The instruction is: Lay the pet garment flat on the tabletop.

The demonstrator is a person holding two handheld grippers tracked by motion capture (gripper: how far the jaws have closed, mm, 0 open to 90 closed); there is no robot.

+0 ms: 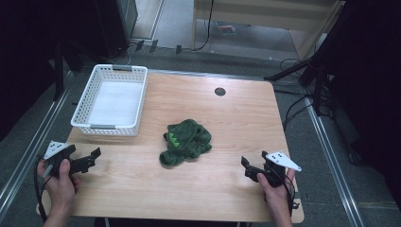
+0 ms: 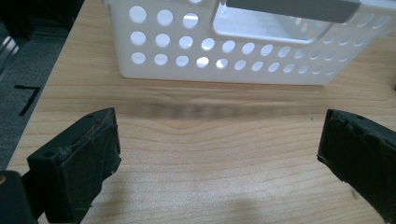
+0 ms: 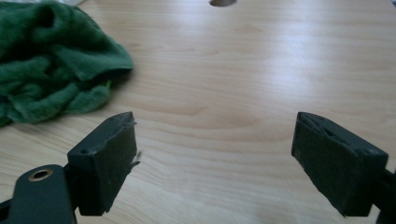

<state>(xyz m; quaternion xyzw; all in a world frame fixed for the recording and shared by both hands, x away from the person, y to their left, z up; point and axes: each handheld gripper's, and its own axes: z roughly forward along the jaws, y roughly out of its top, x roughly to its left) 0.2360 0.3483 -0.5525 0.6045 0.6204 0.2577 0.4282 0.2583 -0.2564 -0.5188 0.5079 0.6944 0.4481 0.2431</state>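
A: Jaws first: the left gripper [image 1: 91,157] has its jaws spread wide with nothing but bare wood between them, seen along its own view. The right gripper [image 1: 252,167] is spread too, and nothing sits between its jaws either.

B: So nothing is picked up?

A: Nothing. Each gripper sits near a front corner of the table [image 1: 246,118], left and right, well apart from the green cloth [image 1: 185,141]. I judge the work to be at its very start: the cloth is untouched, and the grasp and whatever follows are all left to do.

B: Where is the cloth?

A: Near the middle of the table, between the two grippers and a little beyond them. In the right gripper view the green cloth [image 3: 46,65] lies ahead and to the left of the jaws.

B: How does it look?

A: Dark green, fleecy, crumpled into a loose heap, with a bright green zigzag patch showing. The white perforated basket [image 1: 85,101] stands empty at the far left, apart from the cloth.
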